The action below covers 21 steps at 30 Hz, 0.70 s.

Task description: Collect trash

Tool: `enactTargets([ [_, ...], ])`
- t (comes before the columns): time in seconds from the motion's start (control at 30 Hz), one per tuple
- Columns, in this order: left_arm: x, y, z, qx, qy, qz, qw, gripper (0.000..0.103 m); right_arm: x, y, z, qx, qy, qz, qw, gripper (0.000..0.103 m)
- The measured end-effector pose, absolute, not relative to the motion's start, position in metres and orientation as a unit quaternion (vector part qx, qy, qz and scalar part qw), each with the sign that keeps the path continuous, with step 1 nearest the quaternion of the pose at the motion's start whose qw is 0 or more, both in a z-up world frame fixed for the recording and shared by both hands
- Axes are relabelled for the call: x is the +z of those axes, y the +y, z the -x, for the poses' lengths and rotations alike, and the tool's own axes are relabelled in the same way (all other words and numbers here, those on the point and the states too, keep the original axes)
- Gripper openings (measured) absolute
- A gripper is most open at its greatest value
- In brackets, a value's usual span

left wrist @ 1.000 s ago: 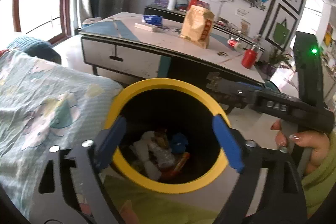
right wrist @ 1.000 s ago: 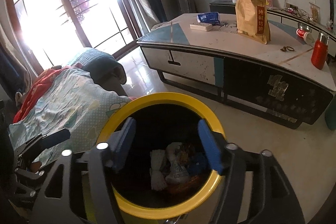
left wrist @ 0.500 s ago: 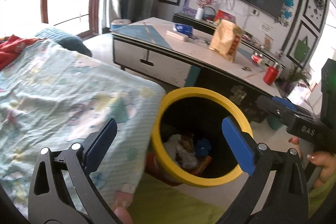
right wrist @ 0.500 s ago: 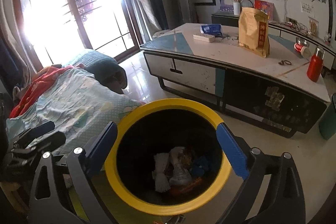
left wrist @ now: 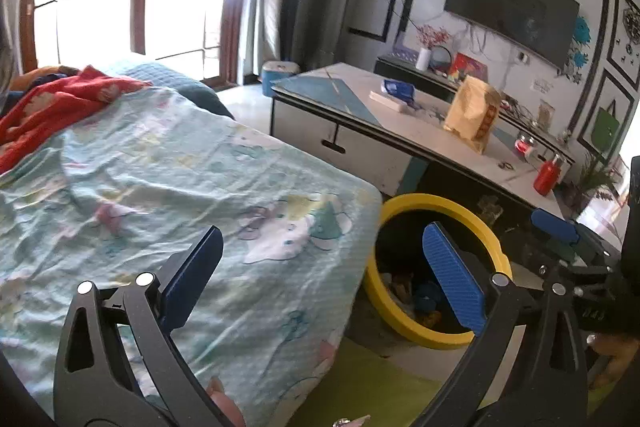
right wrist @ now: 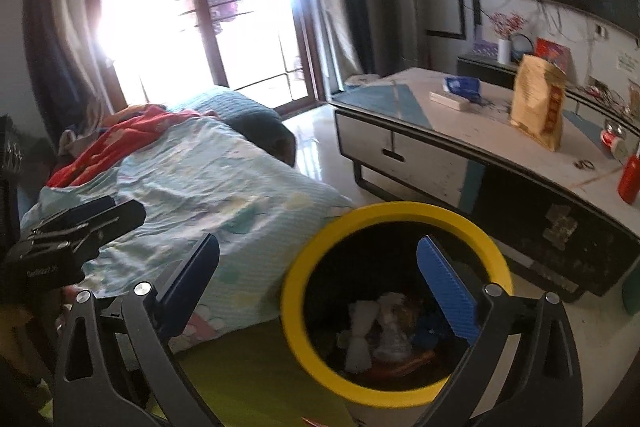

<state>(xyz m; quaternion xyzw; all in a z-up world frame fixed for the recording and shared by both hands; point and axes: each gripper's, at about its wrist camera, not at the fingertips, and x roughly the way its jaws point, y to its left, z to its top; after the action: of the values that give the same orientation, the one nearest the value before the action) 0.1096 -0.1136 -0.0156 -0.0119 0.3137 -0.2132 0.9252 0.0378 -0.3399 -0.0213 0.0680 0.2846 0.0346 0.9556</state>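
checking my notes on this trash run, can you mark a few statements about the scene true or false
1. The round yellow-rimmed trash bin is empty. False: white crumpled paper and other scraps lie at its bottom.
2. The left claw is open with nothing between its blue pads. True.
3. The right claw grips a white wrapper. False: it is open and holds nothing.
4. A tan paper snack bag stands upright on the low white coffee table. True.
5. The red bottle lies inside the bin. False: it stands on the table.
6. The pale green patterned blanket lies beside the bin. True.
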Motion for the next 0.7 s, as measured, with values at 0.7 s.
enactTargets([
  [0.7,0.004,-0.055,-0.060,-0.135,0.228,0.020,0.964,0.092,0.005,-0.299,0.002,0.023,0.127,-0.011,0.992,0.097],
])
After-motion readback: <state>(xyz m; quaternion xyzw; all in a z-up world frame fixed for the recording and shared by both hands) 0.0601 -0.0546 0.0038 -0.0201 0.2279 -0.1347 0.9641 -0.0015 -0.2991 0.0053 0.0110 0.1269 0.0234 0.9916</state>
